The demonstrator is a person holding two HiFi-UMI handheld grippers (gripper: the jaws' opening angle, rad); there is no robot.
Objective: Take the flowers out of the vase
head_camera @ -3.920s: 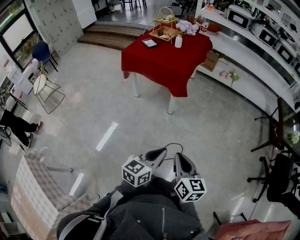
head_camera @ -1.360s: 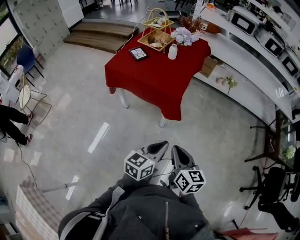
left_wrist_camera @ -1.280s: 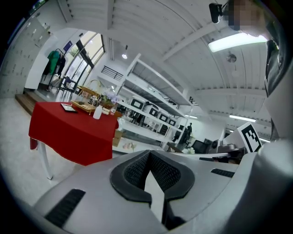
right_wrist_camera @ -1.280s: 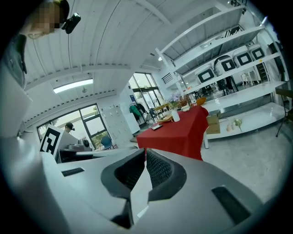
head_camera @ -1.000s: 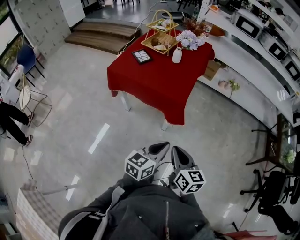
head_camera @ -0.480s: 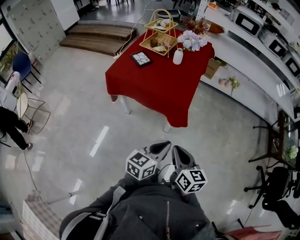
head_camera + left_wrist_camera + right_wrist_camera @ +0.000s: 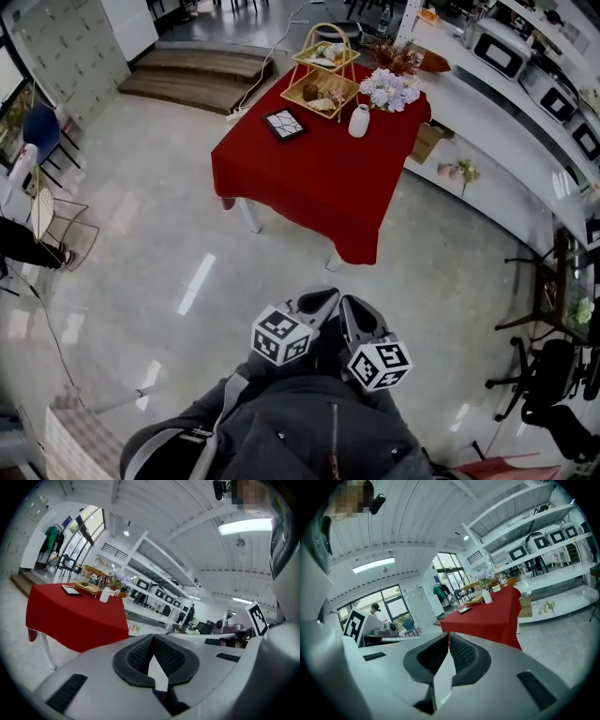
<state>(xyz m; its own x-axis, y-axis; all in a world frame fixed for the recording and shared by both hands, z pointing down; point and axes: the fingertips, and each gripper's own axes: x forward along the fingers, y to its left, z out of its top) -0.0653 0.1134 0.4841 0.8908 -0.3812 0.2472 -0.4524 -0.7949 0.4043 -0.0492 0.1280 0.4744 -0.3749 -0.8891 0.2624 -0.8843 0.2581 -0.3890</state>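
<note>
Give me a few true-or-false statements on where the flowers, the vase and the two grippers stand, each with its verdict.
1. The flowers stand in the white vase on the red table. True.
2. The left gripper grips a flower stem. False: its jaws are together with nothing between them.
3. The right gripper is shut and empty. True.
4. Both grippers hover over the table top. False: they are close to the person, with bare floor between them and the table.
5. The vase stands alone on the table. False: a gold tiered basket stands beside it.
</note>
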